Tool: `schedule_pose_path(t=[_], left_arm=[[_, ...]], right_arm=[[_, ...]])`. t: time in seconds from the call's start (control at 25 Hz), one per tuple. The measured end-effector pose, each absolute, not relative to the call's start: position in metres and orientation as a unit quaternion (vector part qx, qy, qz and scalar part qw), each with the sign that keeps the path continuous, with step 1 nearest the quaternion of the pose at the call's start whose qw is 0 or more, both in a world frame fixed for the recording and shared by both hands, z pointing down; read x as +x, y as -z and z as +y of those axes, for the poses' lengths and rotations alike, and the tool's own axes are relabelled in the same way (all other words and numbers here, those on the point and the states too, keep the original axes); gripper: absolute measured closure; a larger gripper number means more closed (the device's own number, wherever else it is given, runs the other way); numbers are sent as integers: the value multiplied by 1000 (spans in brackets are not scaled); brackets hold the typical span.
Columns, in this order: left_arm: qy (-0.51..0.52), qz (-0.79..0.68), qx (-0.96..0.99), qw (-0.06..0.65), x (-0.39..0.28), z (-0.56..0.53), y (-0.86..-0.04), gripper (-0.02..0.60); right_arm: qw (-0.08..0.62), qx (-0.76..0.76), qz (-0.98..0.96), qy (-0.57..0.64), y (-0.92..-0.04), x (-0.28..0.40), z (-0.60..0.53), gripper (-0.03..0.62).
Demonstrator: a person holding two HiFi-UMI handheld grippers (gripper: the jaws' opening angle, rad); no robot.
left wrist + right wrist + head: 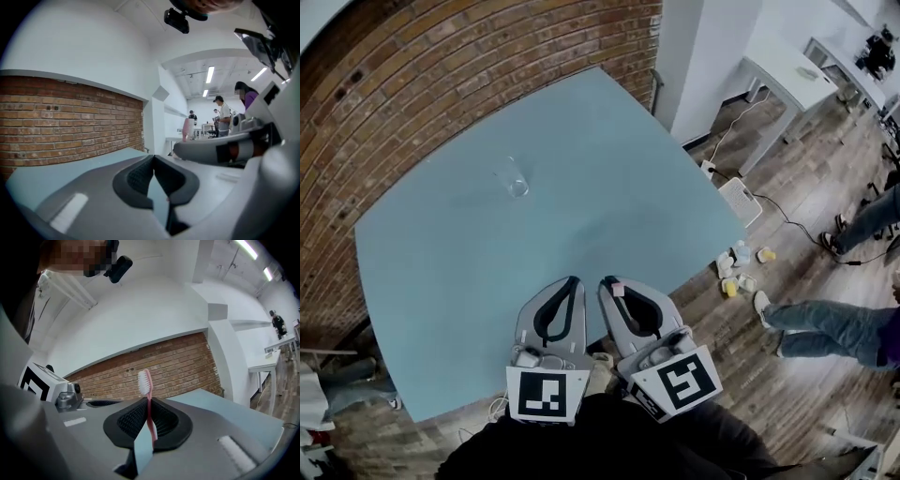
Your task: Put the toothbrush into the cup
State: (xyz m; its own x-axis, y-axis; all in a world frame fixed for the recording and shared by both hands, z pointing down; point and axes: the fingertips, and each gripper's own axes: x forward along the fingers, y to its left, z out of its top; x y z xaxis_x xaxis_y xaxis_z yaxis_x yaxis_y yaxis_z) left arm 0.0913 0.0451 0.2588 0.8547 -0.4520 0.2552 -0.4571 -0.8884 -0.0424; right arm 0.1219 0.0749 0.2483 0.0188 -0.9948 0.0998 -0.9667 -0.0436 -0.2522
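Smooth tabletop (581,187), glass cup (514,178), bristled toothbrush (149,411)

One table (441,281), pale blue. One clear cup (515,178) stood on it. One pink toothbrush (149,404). Tools numbered two: left tool (573,280), right tool (611,281). Off the table's right edge, about five small containers (765,254) lay on the floor; exact count unclear.

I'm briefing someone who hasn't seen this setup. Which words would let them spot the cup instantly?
Find the pale blue table beside the brick wall. On its far half, left of centre, stands a small clear cup. It is the only thing standing on the tabletop; the pink toothbrush is clamped in the right gripper.
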Motion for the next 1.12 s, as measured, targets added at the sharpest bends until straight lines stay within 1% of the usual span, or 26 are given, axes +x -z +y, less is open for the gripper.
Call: schedule_pose_path(t=[0.44, 0.68, 1.12], left_arm=[[-86, -334, 938, 20, 54, -59, -226, 574], [-75, -365, 927, 29, 55, -85, -230, 574], [-60, -407, 910, 42, 57, -138, -227, 574]], right_arm=[[40, -660, 744, 92, -213, 100, -26, 571], [13, -619, 780, 92, -219, 90, -62, 571], [-9, -588, 805, 84, -213, 92, -117, 571]])
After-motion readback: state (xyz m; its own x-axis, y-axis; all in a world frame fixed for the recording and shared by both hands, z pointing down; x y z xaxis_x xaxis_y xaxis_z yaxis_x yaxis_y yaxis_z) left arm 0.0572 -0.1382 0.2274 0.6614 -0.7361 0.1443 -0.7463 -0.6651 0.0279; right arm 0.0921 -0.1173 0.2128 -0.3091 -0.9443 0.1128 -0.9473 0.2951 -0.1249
